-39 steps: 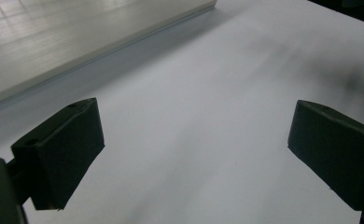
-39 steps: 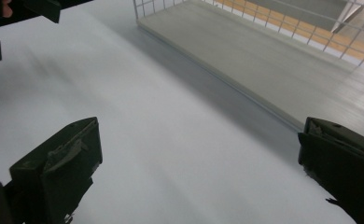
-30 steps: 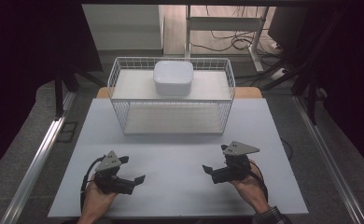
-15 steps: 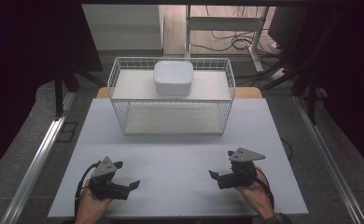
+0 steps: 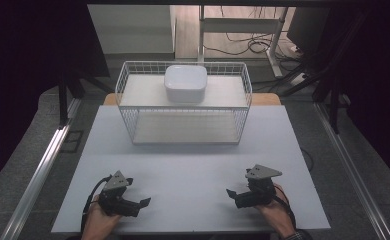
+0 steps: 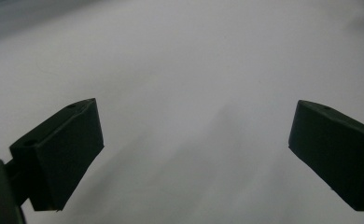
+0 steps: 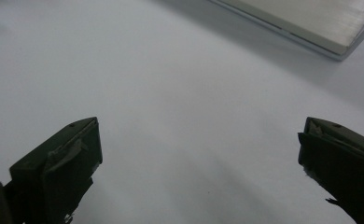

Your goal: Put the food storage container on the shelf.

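My left gripper rests low near the table's front left edge, held by a hand, its tips pointing right. In the left gripper view the gripper is open, with bare white table between its jaws. My right gripper sits near the front right edge in the other hand, its tips pointing left. The right gripper view shows this gripper open too, with nothing between its jaws. A white wire rack stands at the table's far middle. A white rounded square container rests on its upper level.
The white table stretches between the grippers and the rack. A corner of the rack's base shows at the top right of the right gripper view. Metal rails run along both sides of the table, with cables and desk legs beyond.
Both grippers have drawn back toward the table's near edge and slightly outward. Their jaws remain apart. The rack and the container have not moved.
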